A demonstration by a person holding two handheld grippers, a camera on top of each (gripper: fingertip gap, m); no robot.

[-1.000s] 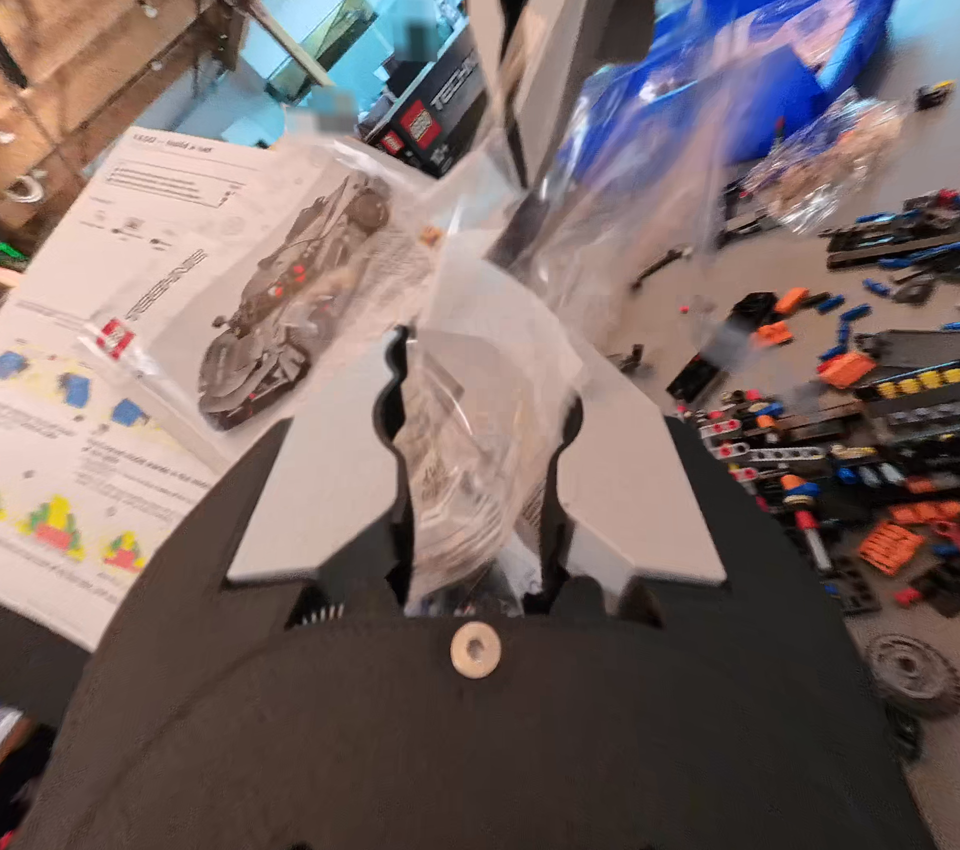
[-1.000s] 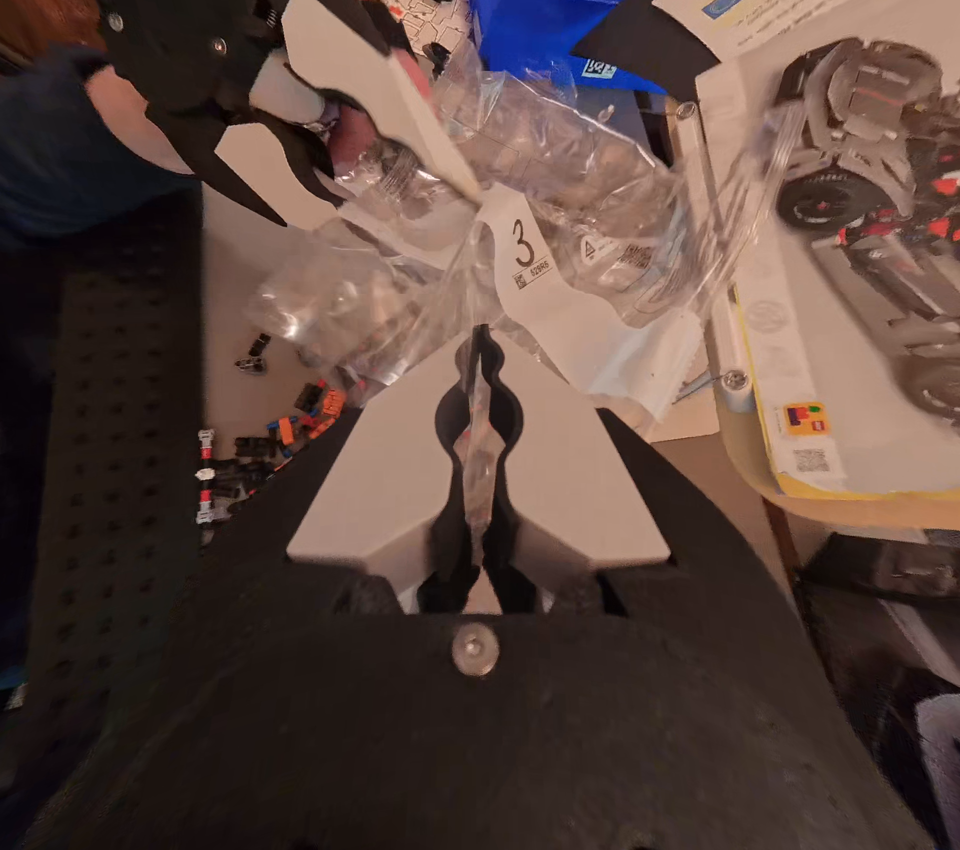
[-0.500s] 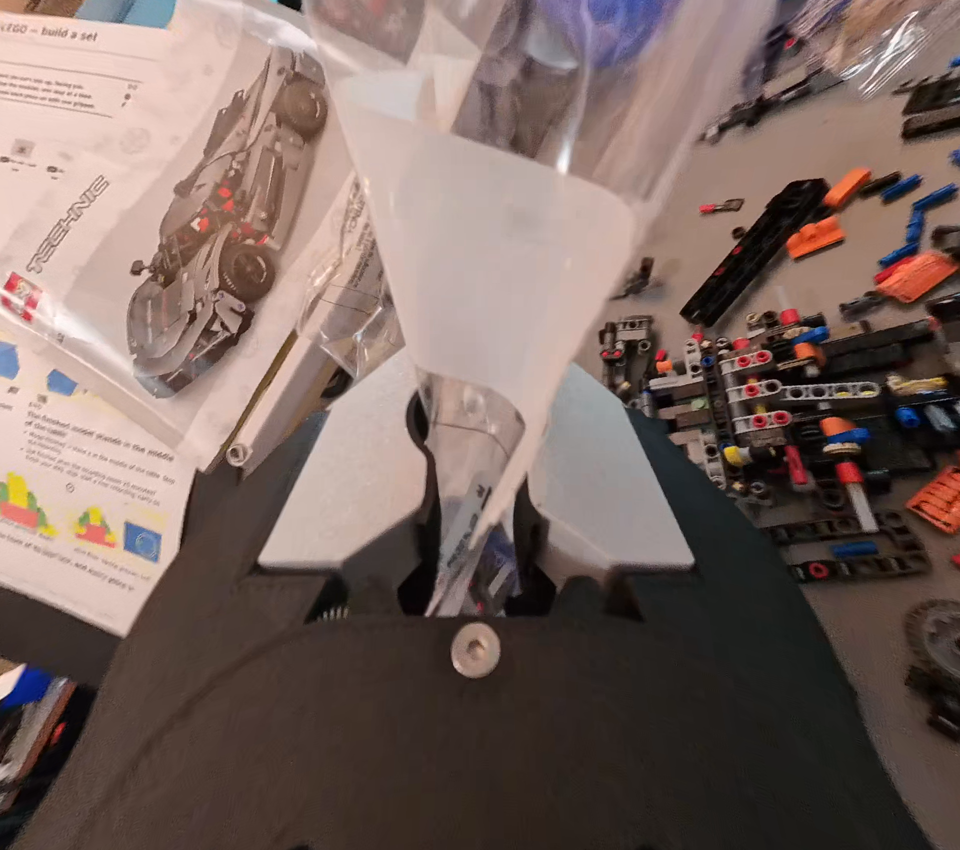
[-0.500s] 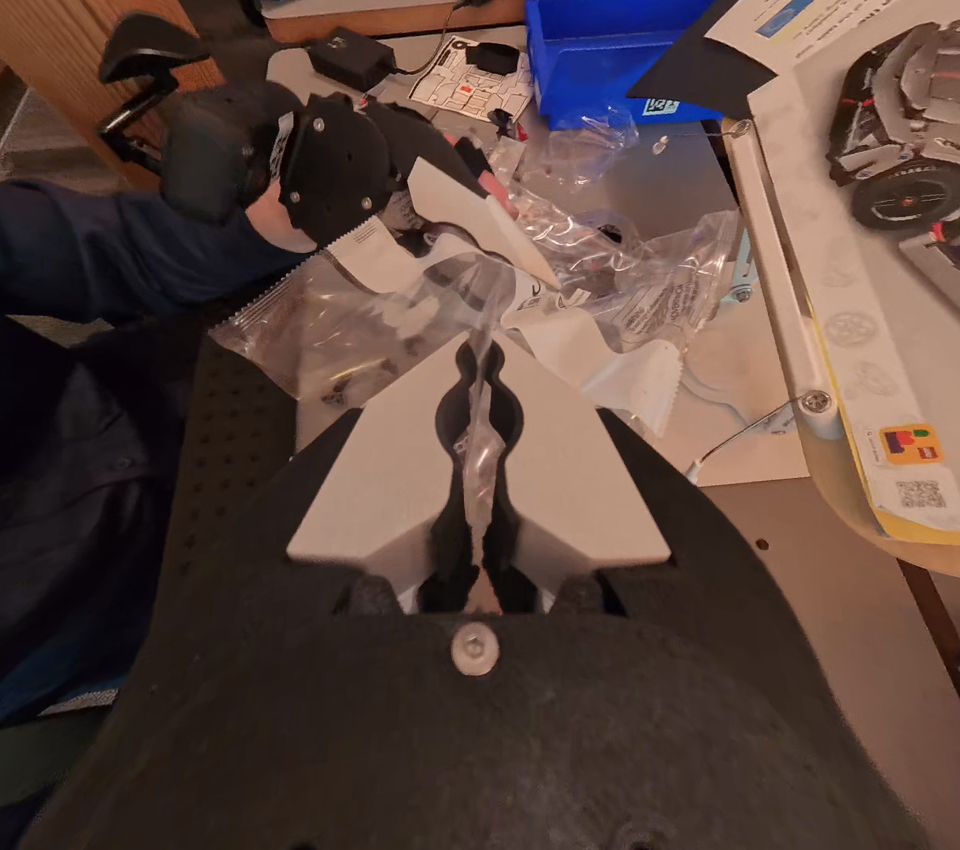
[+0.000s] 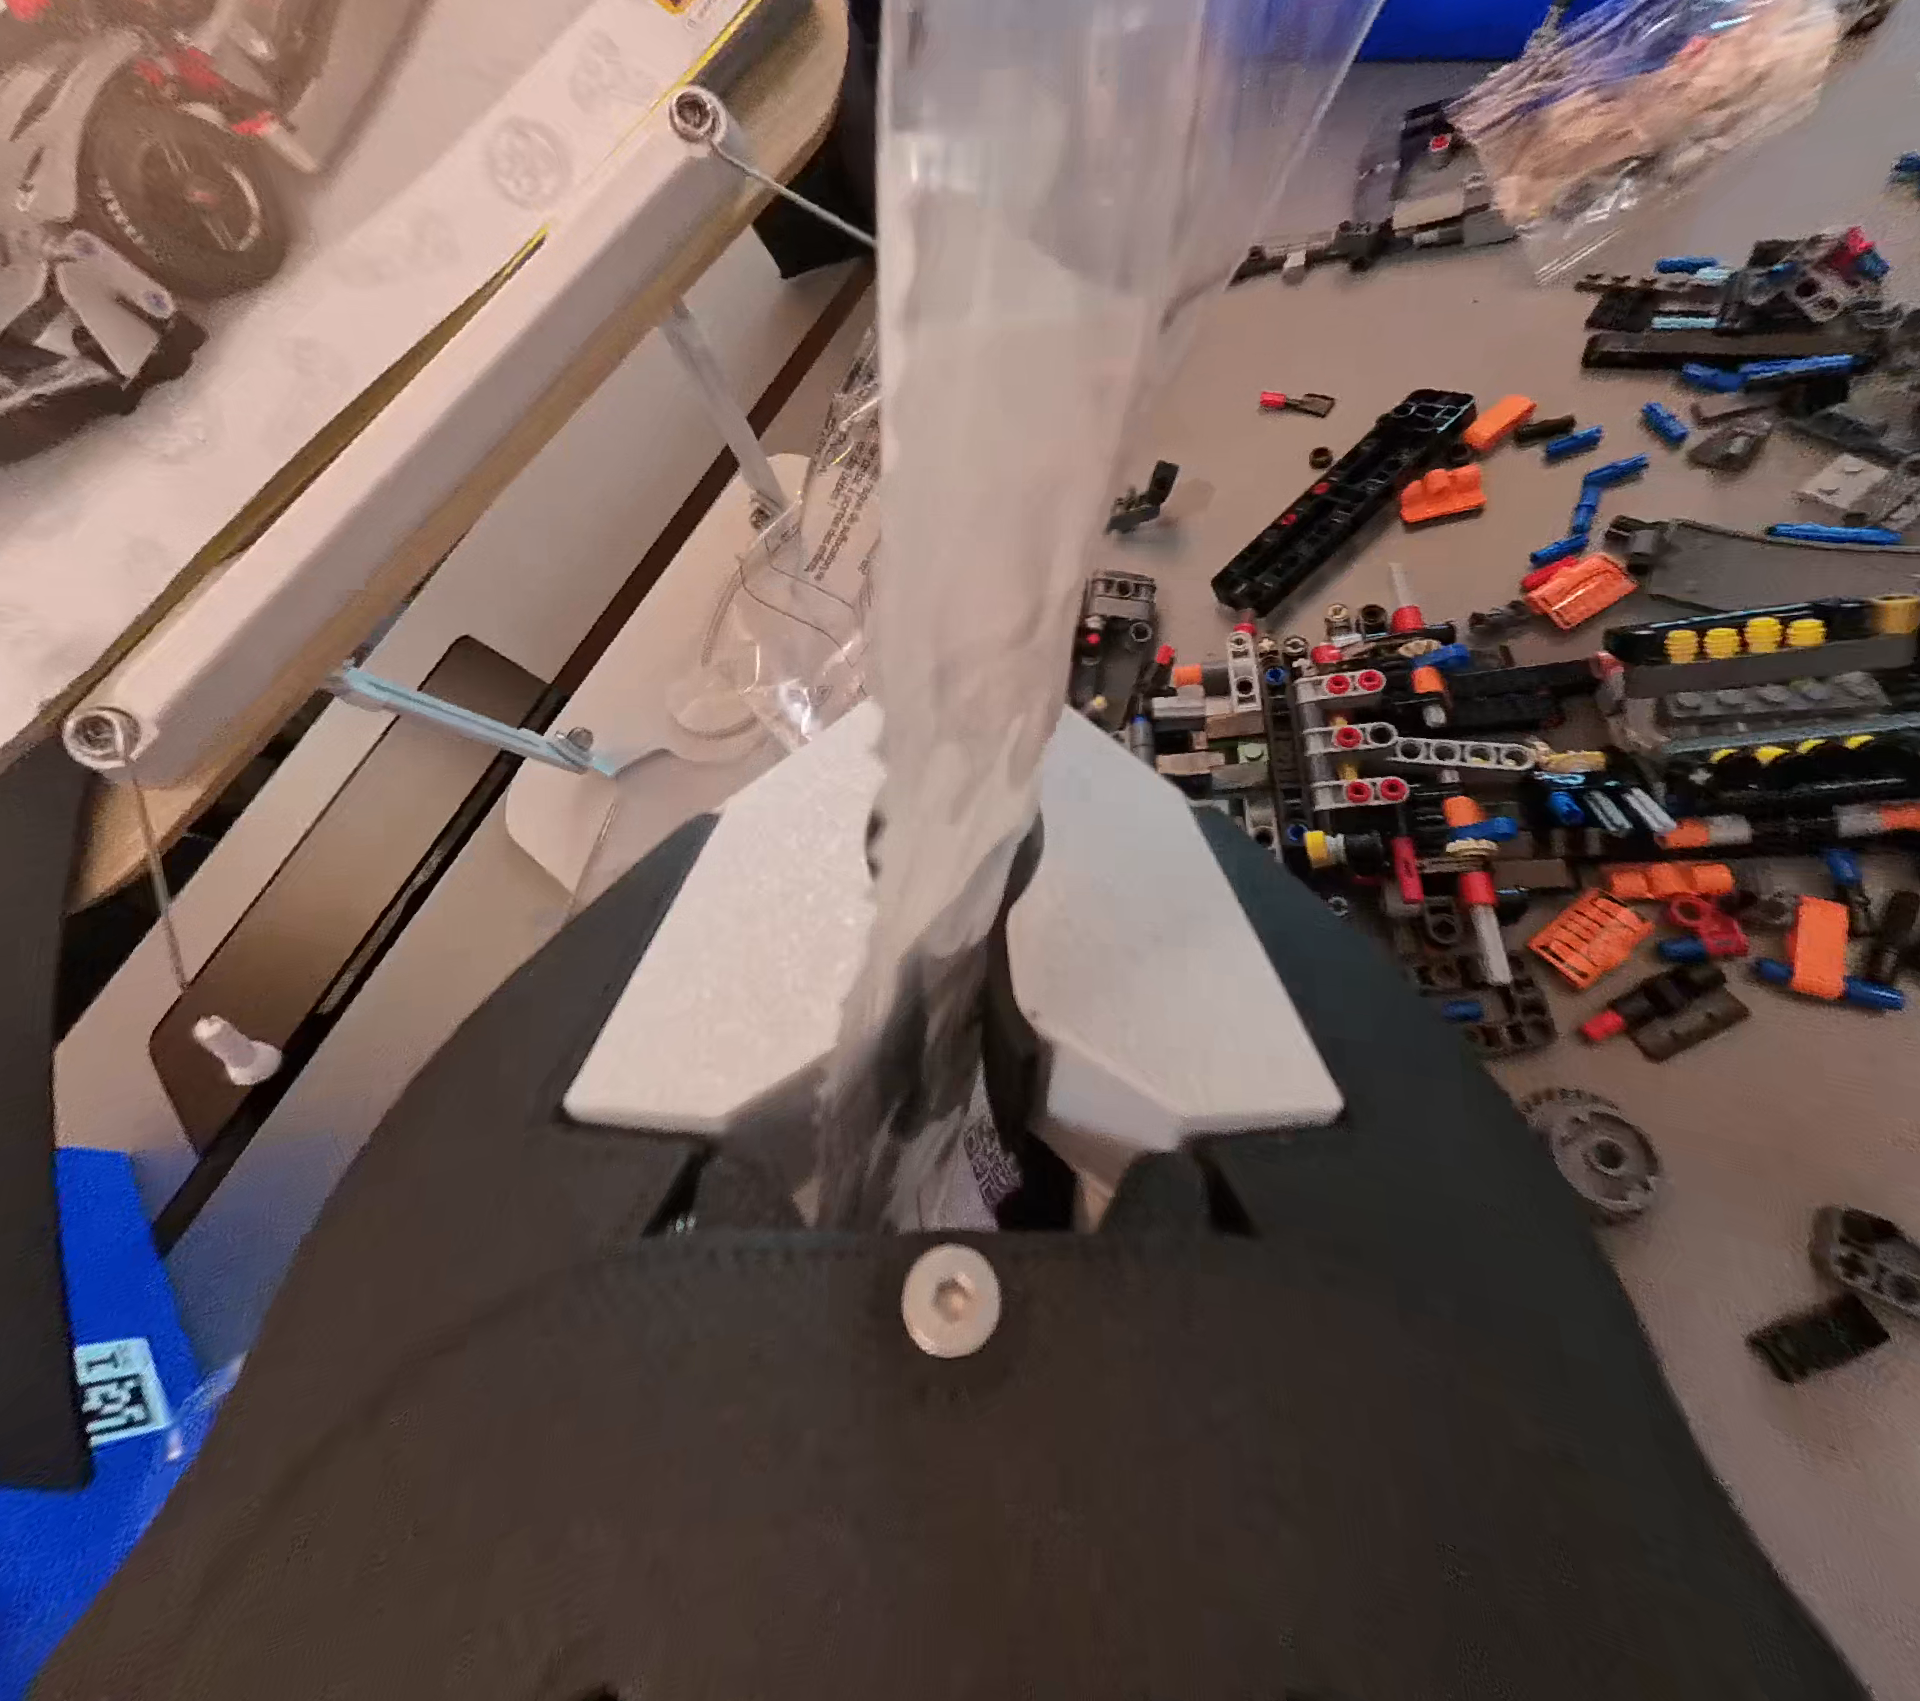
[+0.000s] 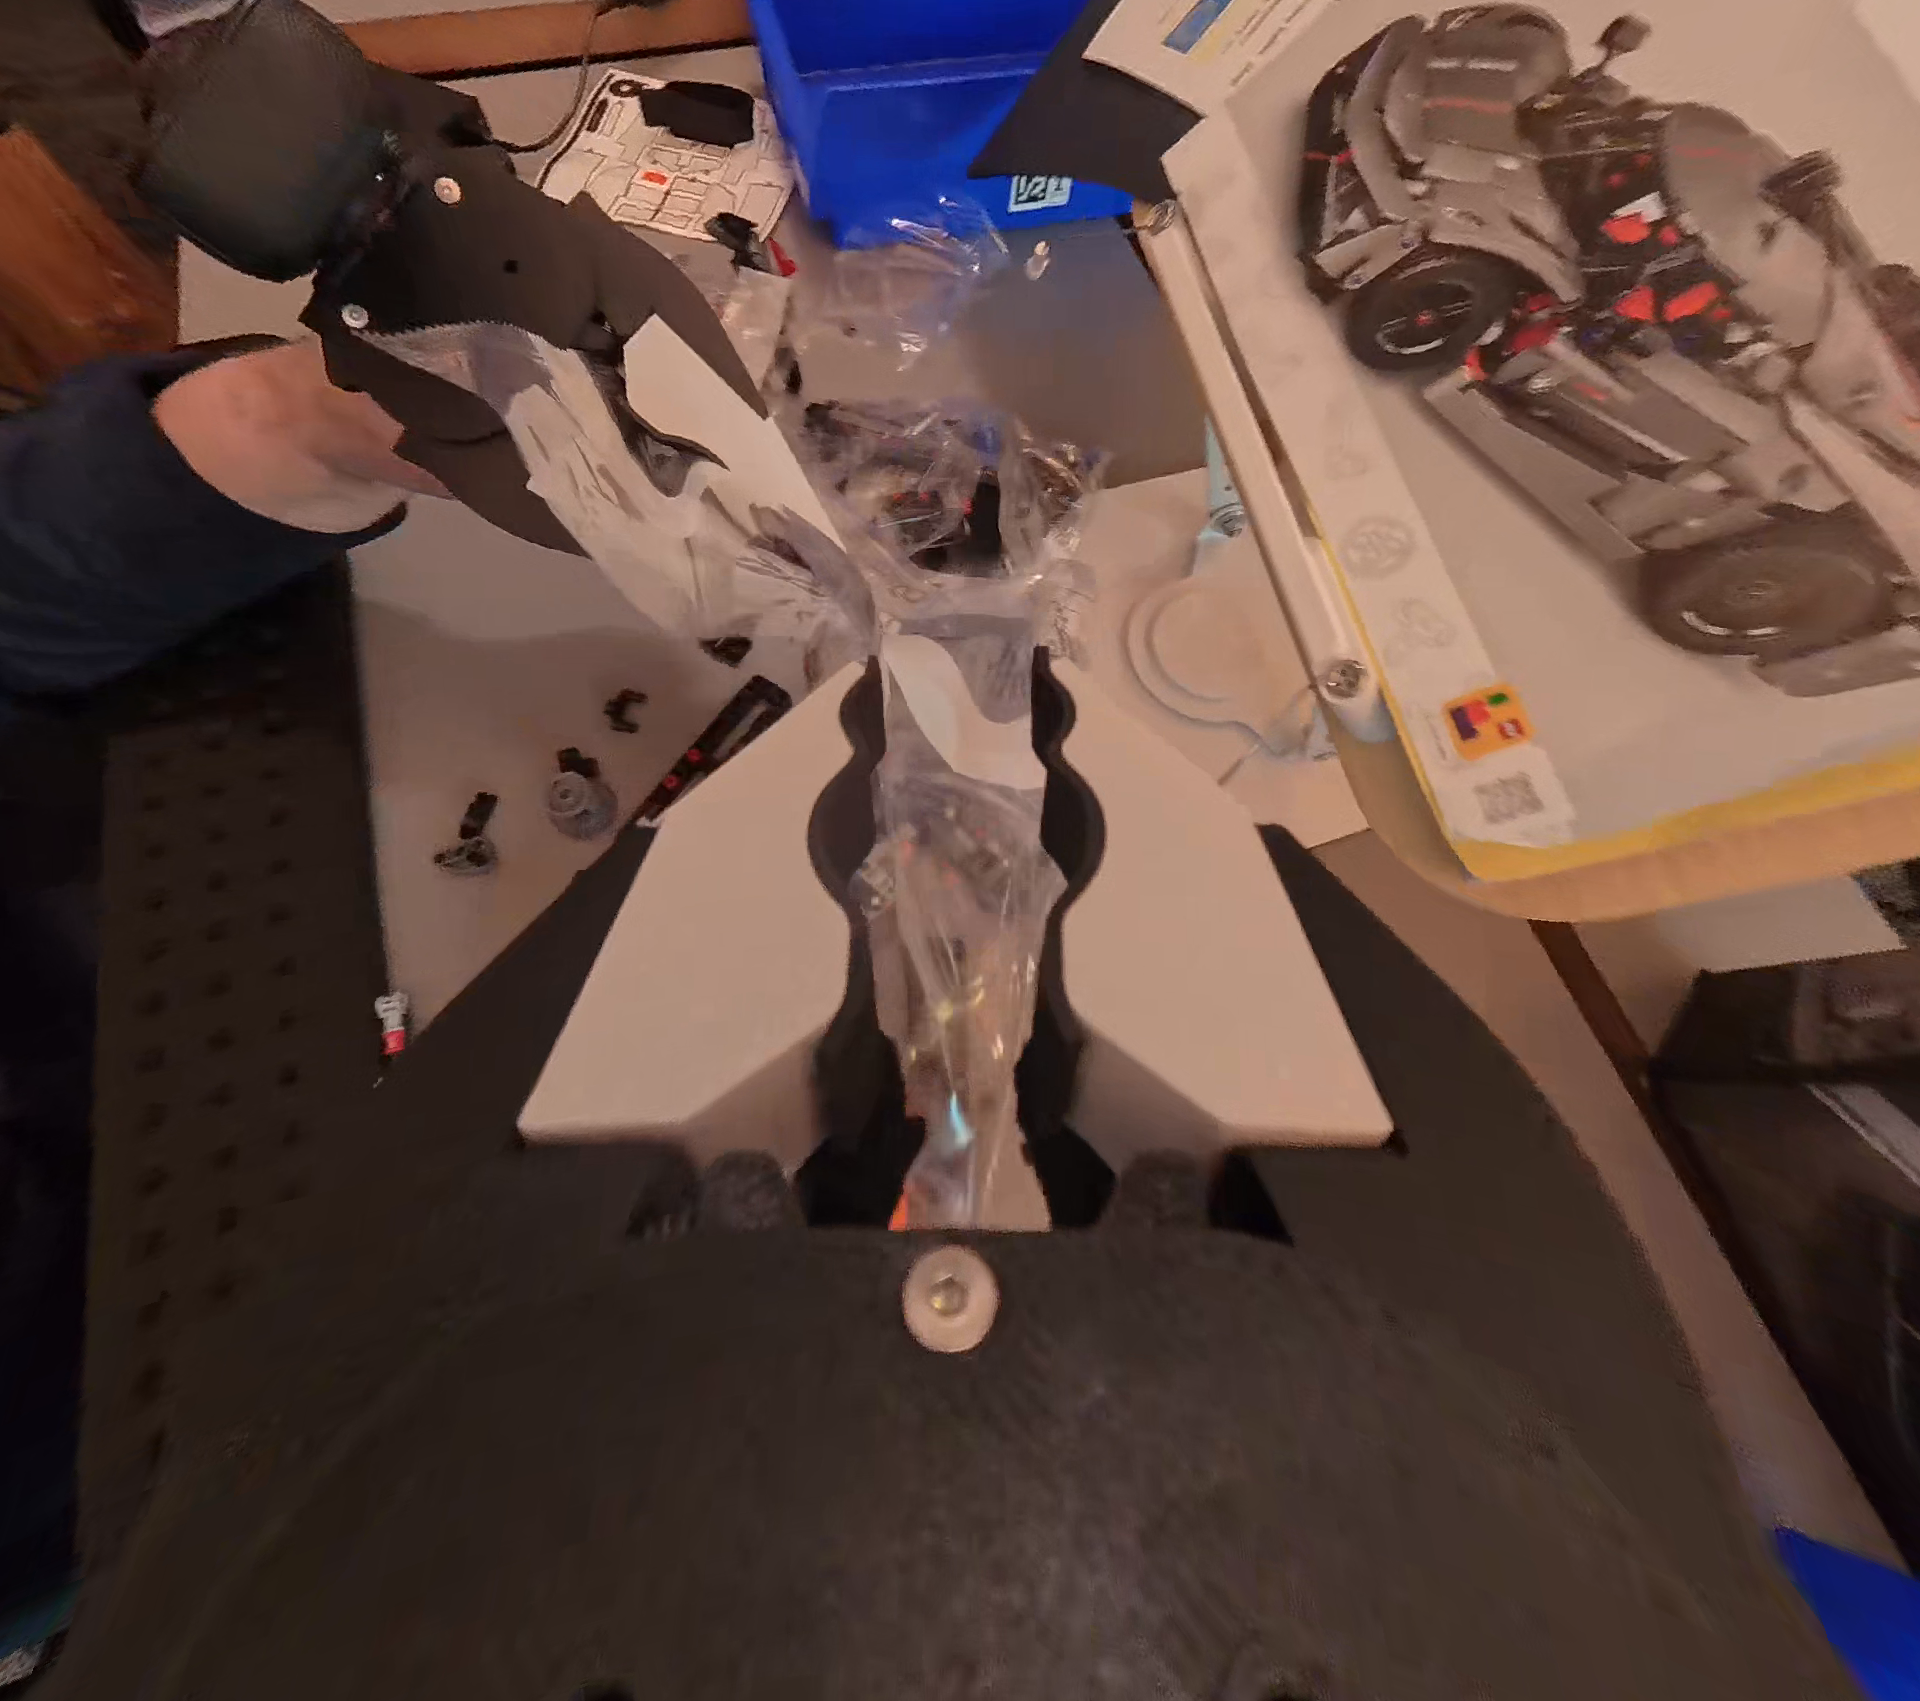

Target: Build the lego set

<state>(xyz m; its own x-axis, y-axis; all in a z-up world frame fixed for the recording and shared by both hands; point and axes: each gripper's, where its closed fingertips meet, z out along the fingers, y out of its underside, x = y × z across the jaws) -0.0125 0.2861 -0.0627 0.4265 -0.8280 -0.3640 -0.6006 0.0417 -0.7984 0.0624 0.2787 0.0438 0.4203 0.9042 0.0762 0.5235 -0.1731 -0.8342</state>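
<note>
Grey bench (image 5: 1299, 363) is lying under us, strewn with loose bricks (image 5: 1455, 778). We are gripping one clear parts bag (image 6: 956, 872) from both ends: our right hand-held gripper (image 6: 956, 695) is clamping its bunched neck, our left hand-held gripper (image 5: 961, 804) its far edge. To tear it well, we are judging that pulling apart steadily, low over the bench, near the instruction booklet (image 6: 1558, 301), should keep pieces from scattering.

Loose bricks (image 5: 1475, 778) right — booklet (image 5: 343, 217) left
</note>
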